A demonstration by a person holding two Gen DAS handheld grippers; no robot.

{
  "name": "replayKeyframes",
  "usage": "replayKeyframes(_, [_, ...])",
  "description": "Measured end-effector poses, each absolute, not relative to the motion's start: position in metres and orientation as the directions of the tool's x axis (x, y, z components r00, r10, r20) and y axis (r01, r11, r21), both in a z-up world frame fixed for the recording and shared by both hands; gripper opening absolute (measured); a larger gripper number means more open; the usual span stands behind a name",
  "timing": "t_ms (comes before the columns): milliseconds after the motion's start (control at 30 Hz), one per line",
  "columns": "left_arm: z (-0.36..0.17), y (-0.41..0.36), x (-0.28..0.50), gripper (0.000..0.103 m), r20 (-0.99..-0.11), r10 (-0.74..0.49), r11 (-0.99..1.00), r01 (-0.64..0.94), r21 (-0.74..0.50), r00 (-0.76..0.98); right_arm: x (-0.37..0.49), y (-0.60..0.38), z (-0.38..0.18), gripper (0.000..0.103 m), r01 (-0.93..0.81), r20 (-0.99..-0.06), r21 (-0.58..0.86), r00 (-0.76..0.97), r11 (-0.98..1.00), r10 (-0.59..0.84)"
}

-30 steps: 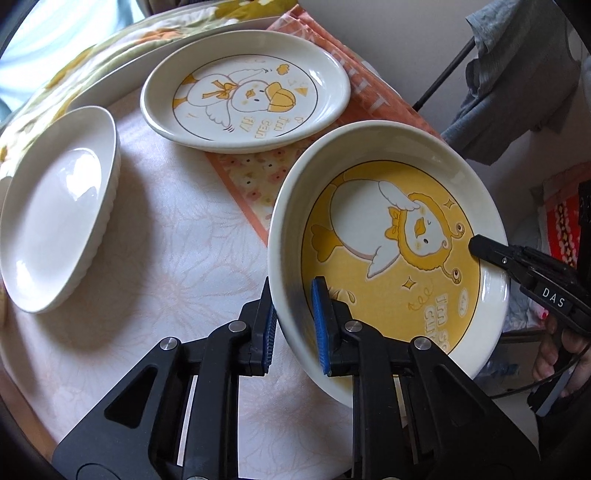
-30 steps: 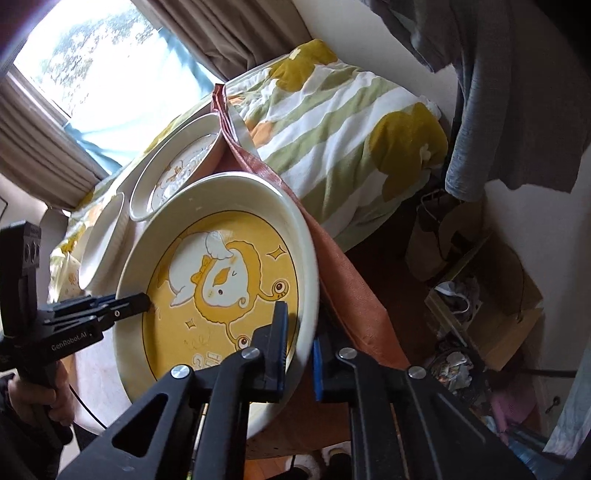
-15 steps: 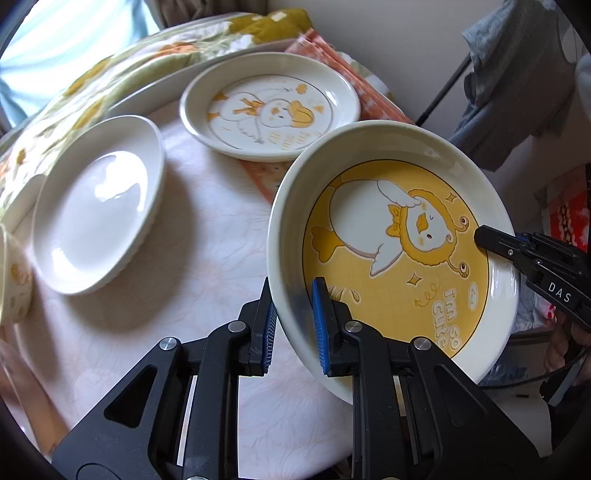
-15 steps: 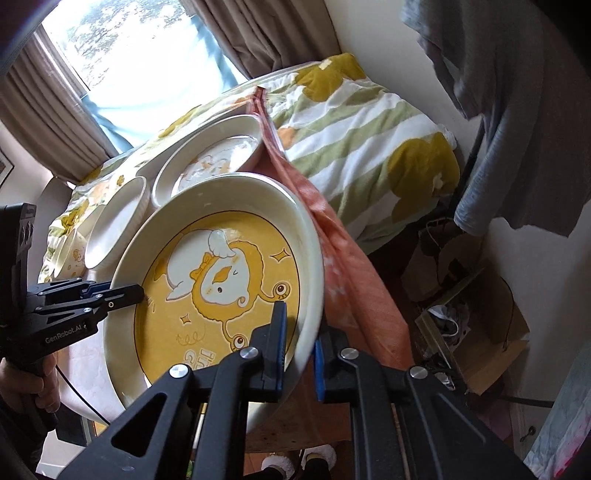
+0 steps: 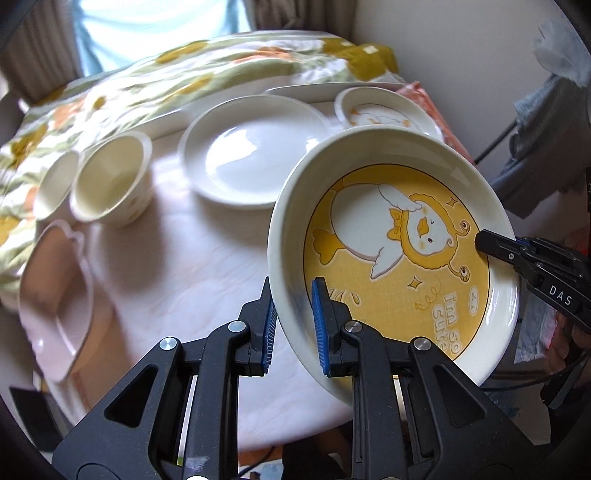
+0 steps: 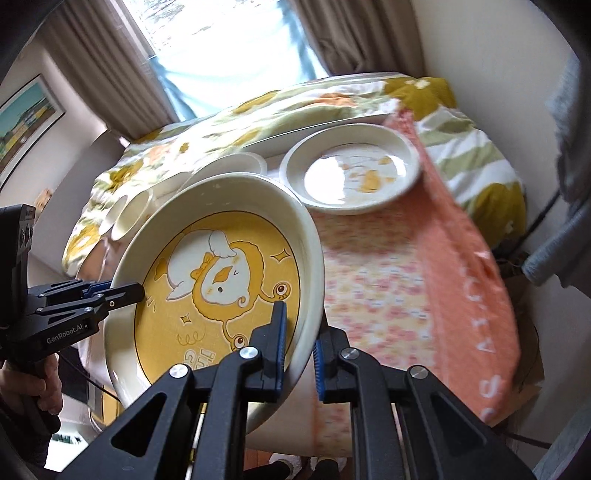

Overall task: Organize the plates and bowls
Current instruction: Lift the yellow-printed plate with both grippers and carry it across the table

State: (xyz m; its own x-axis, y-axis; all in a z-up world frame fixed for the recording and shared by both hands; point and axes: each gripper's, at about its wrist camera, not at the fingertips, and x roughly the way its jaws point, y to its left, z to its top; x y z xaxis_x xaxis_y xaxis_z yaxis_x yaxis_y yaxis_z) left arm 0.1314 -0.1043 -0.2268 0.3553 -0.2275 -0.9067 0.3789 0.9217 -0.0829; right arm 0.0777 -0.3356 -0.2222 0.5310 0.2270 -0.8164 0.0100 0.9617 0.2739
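A: We see a round bench (image 5: 192,266) under a pale floral cloth, a bed with a green-and-yellow striped quilt (image 6: 476,147) behind it, and a curtained window (image 6: 207,33) beyond.

B: On the bench, left to right, we count a pale pink flat dish (image 5: 55,306), two cream ceramic cups (image 5: 110,181), both empty, a plain white round plate (image 5: 255,155), also empty, and a small white plate with a duck drawing (image 6: 351,170) resting on an orange patterned towel (image 6: 424,273).

A: And the big cream bowl with the yellow duck picture (image 5: 399,258)?

B: We hold it tilted, off the bench at its near right edge. Our left tongs (image 5: 291,325) are clamped on its near rim, one pad inside, one outside; our right tongs (image 6: 299,350) grip the opposite rim likewise.

A: Writing?

B: We read "I'm so cute" in the bowl, "DAS" on one tool, "GenRobot.AI" on the other.
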Motion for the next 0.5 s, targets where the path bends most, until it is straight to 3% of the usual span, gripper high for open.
replayKeyframes(500, [-0.272,0.050,0.108,0.016,-0.935,-0.131,0.989,0.105,-0.101,0.329,0.106,-0.204,-0.276,0.013,-0.203,-0.855,0.301,0.376,0.932,0.358])
